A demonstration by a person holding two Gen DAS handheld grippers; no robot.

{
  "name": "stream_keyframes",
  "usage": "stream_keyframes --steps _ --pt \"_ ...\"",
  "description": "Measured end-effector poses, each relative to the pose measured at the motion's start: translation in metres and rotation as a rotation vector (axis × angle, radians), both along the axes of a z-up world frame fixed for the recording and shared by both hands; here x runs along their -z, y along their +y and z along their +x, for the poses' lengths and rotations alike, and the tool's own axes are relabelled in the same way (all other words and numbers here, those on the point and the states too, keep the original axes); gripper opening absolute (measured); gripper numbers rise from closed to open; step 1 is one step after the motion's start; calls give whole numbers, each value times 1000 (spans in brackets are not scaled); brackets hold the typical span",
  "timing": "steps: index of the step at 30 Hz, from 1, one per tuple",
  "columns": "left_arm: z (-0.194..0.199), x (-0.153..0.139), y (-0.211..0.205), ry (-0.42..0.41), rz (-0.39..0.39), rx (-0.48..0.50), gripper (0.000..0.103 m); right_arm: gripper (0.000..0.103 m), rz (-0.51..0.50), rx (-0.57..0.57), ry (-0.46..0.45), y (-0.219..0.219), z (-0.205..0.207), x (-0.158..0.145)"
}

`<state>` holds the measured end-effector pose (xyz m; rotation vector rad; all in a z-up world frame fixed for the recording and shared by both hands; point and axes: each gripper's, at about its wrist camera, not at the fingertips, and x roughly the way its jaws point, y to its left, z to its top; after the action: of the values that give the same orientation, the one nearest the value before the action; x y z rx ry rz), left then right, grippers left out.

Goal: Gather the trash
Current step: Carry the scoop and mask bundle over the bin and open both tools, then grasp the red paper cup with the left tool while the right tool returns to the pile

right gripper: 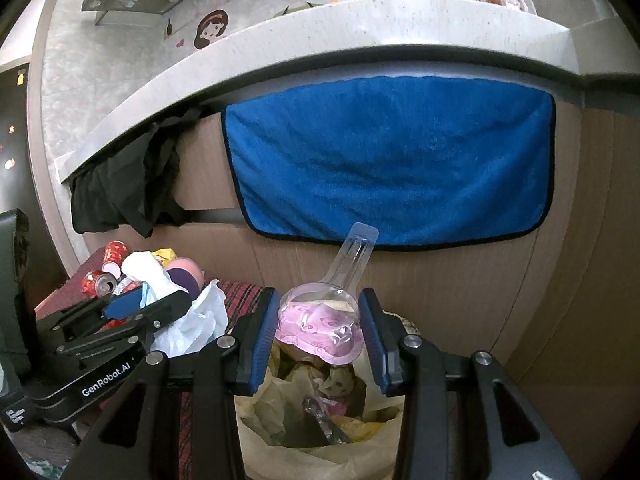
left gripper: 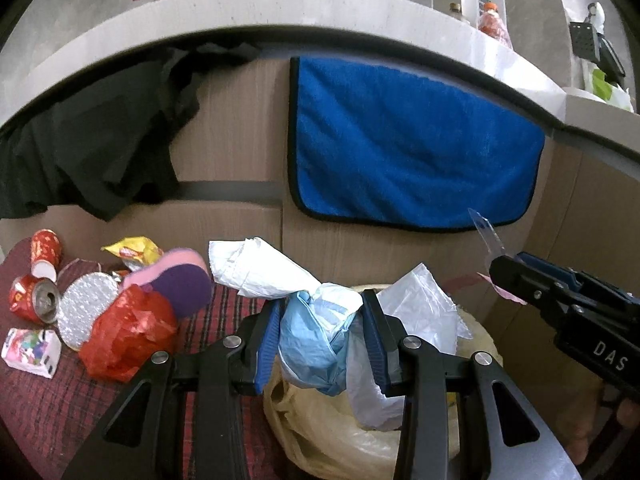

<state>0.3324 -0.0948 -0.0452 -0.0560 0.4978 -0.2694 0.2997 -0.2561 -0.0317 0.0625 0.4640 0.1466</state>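
My left gripper [left gripper: 320, 320] is shut on a crumpled bundle of white and light blue plastic bags [left gripper: 312, 320], held over the open yellowish trash bag [left gripper: 320, 432]. My right gripper [right gripper: 320, 332] is shut on a clear plastic blister pack with a pink printed card [right gripper: 320, 320], held above the same trash bag [right gripper: 280, 432], which holds wrappers. The right gripper also shows at the right of the left wrist view [left gripper: 504, 268]. The left gripper shows at the left of the right wrist view [right gripper: 132, 304].
On the red plaid cloth [left gripper: 48, 400] at left lie red cans [left gripper: 36, 300], a red plastic bag [left gripper: 128, 336], a foil disc [left gripper: 84, 312], a pink and purple sponge [left gripper: 180, 280], a yellow wrapper [left gripper: 132, 252] and a small carton [left gripper: 30, 352]. A blue towel [left gripper: 412, 140] and a black cloth [left gripper: 88, 148] hang behind.
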Motion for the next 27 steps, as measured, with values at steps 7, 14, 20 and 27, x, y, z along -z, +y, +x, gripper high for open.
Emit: stream_keyframes --steps 7,14,20,27 --pt "21 4 -3 77 -27 111 56 39 17 2 38 -5 14 14" --pt "19 -12 23 58 -86 73 57 40 47 27 38 -12 12 18" --pt "-1 -27 73 2 -96 -29 58 40 31 31 11 -5 3 4" --pt "-26 -39 149 -56 -61 -155 58 40 8 -34 -28 34 -9 -18"
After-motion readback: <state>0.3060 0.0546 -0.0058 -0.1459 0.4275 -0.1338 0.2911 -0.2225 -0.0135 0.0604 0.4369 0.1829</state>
